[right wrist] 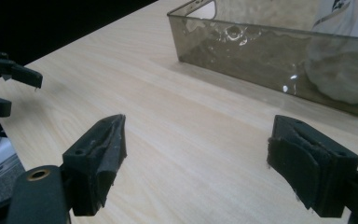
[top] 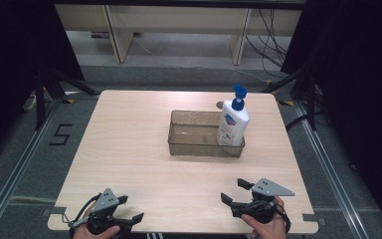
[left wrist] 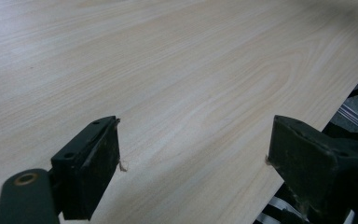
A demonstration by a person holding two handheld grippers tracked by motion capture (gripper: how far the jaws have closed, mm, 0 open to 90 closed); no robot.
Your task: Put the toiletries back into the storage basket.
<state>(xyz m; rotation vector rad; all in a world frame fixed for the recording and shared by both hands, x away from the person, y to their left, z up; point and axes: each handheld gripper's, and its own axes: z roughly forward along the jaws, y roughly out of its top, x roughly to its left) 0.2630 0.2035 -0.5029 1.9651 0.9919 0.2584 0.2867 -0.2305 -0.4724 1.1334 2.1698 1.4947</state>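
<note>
We see the bottle [top: 234, 121] upright in the right end of the bin [top: 194, 142], far centre of the table [top: 129, 149]. Our left gripper [top: 127, 209] and right gripper [top: 235, 191] gape wide, empty, at the near edge. The bottle is likely weighty, slick and top-heavy; we would grasp mid-body.

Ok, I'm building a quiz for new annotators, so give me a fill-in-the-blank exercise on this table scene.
1. The pump bottle stands upright inside the tray, at its ____ end as the high view shows it.
2. The bottle's pump head is coloured ____.
3. Both the left gripper and the right gripper have jaws that stand ____, holding nothing.
4. The tray's walls are tinted and ____, so the bottle shows through.

Missing words: right; blue; open; see-through
</note>
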